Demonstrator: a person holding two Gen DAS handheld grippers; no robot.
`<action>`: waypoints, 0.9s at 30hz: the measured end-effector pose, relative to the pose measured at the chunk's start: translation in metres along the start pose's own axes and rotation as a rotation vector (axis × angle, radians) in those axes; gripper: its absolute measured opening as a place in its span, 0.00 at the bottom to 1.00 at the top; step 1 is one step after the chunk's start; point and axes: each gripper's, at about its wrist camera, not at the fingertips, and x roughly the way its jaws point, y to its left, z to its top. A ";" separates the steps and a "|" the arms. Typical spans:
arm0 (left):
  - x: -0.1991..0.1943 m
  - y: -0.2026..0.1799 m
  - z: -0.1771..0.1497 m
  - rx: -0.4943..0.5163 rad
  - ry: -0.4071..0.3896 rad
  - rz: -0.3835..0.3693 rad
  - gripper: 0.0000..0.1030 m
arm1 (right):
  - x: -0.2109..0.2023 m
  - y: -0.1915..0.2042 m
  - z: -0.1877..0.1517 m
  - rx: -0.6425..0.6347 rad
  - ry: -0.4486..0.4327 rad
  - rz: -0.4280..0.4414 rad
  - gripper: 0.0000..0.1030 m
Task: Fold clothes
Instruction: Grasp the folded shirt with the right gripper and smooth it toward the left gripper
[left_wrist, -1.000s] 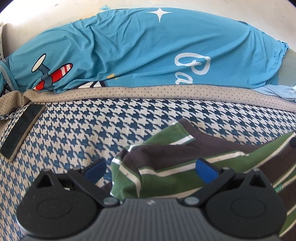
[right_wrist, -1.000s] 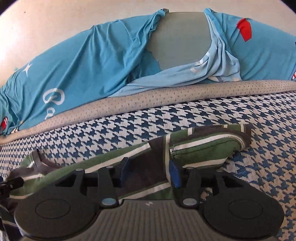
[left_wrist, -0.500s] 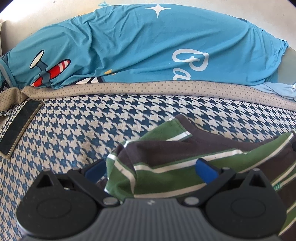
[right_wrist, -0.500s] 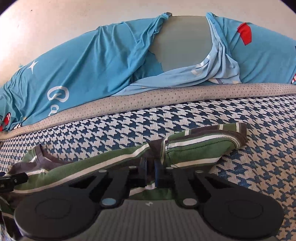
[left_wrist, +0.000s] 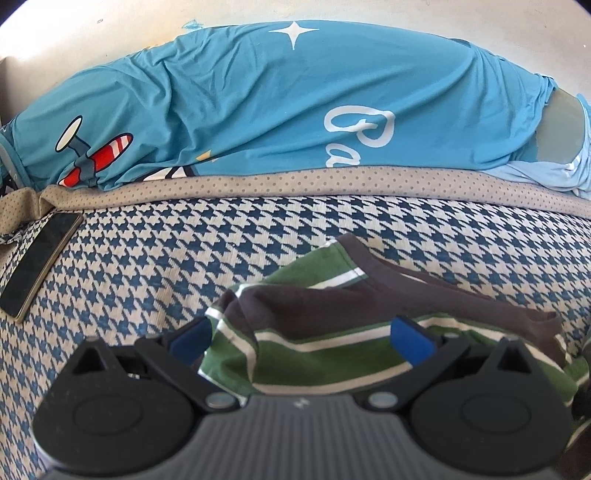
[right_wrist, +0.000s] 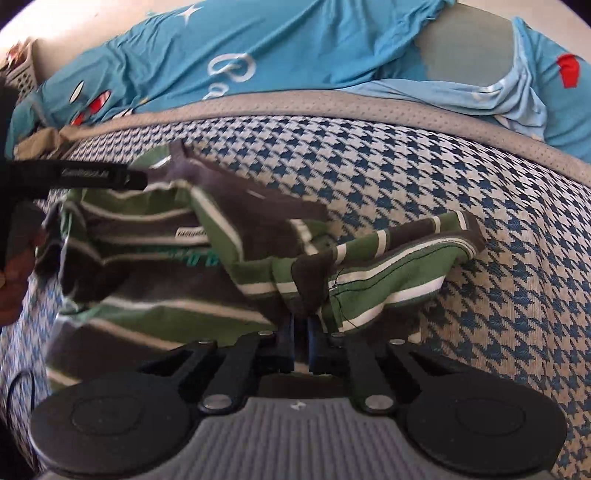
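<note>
Raised since a second ago: right gripper (right_wrist: 301, 334), clenched on the striped shirt (right_wrist: 207, 254), bunched mid-bed (right_wrist: 480, 206). Left gripper (left_wrist: 299, 339): fingers spread astride its collar end, apparently not gripping. Phone (left_wrist: 40, 264) at left edge.

The blue sheet (left_wrist: 258, 110) carries white cursive lettering: in the left wrist view a large looping capital, possibly "B" or "P", stands above a lower line beginning "a", cut off by the sheet's fold. The right wrist view shows the same script, reading roughly "Pa", again partly hidden. A white four-point star and a red-and-white striped plane motif are printed on it, without words.

The striped shirt (right_wrist: 221, 266) bears a small white neck label with dark print and teal lettering below it; both are too blurred to read.

A black bar (right_wrist: 92, 175) at the left edge of the right wrist view shows pale embossed lettering, illegible.
</note>
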 end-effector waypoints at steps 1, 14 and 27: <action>0.001 -0.002 -0.001 0.009 0.005 -0.002 1.00 | -0.006 0.001 0.000 -0.006 -0.003 0.031 0.10; 0.017 -0.017 -0.013 0.073 0.061 0.026 1.00 | -0.011 -0.017 0.047 0.160 -0.210 0.074 0.35; 0.013 -0.022 -0.013 0.060 0.044 0.036 1.00 | 0.045 -0.016 0.050 0.138 -0.157 0.038 0.25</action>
